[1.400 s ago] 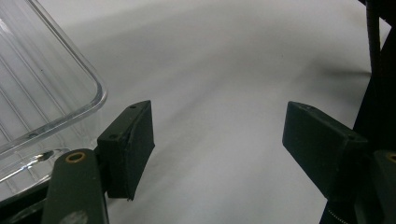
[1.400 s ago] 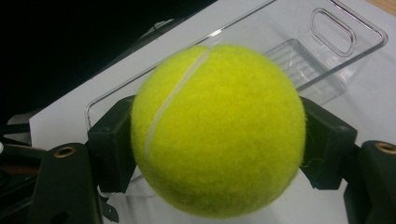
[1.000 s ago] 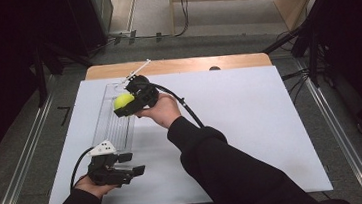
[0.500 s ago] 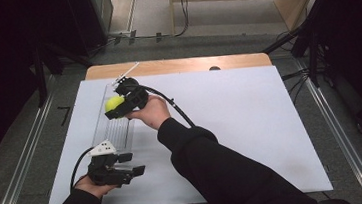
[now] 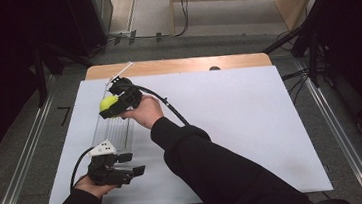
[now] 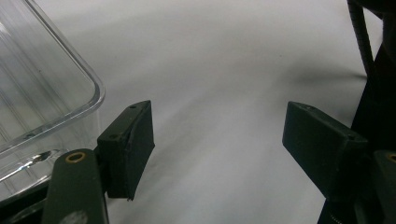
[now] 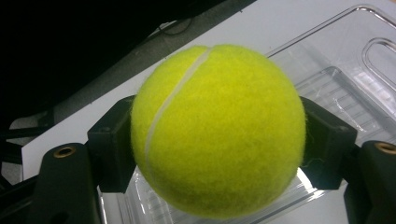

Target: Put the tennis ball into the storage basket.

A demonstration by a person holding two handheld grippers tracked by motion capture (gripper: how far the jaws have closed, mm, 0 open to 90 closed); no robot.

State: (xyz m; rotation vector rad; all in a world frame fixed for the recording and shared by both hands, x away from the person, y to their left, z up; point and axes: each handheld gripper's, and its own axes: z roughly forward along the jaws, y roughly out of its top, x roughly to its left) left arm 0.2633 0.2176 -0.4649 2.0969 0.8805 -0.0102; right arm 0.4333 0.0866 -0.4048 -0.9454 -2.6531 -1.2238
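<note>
Gripping unmarked tennis ball (image 7: 218, 130), right gripper (image 5: 115, 104)

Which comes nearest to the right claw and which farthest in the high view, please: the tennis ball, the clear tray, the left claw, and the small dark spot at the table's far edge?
1. Tennis ball: clamped in the right claw, over the tray's far end.
2. Clear tray: just beneath, on the left side of the table.
3. Left claw: at the tray's near end, open.
4. Dark spot: far edge, off to the right.
</note>
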